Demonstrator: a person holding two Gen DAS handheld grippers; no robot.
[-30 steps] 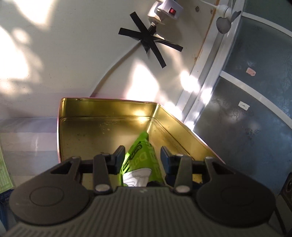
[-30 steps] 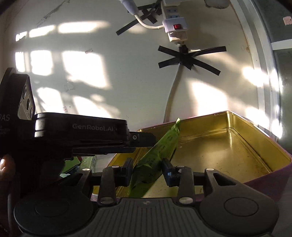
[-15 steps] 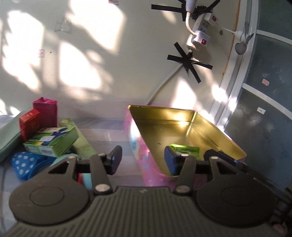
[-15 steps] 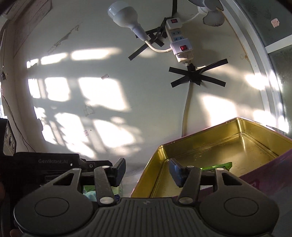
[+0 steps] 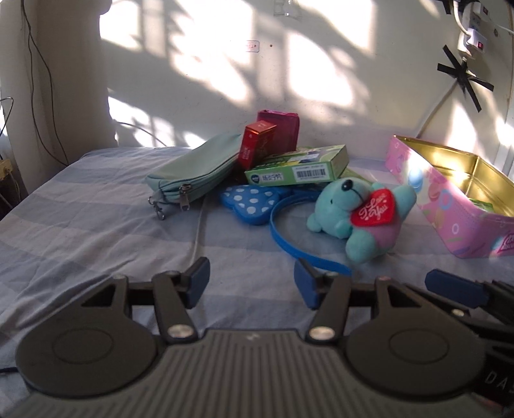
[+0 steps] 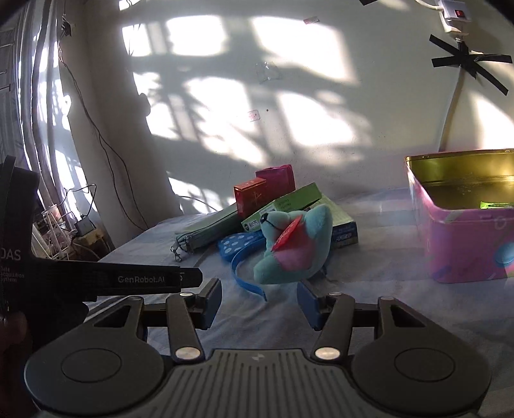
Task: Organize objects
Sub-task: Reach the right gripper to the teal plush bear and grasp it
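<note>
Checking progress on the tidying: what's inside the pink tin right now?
Inside the pink tin, one green packet lies on the gold floor. The near wall hides the rest of the floor.

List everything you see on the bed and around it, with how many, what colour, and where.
tin box: one, pink outside, gold inside, at right, open
green packet: one, inside the tin box
teddy: one, teal with red heart, beside the tin box
headband: one, blue with dotted ears, left of the teddy
green box: one, behind the teddy
red box: one, on the pile
magenta box: one, behind the red box
pouch: one, pale green, zipped, left of the pile
bedsheet: one, blue striped
power strip: one, white, on the wall
left claw: open, empty
right claw: open, empty
</note>
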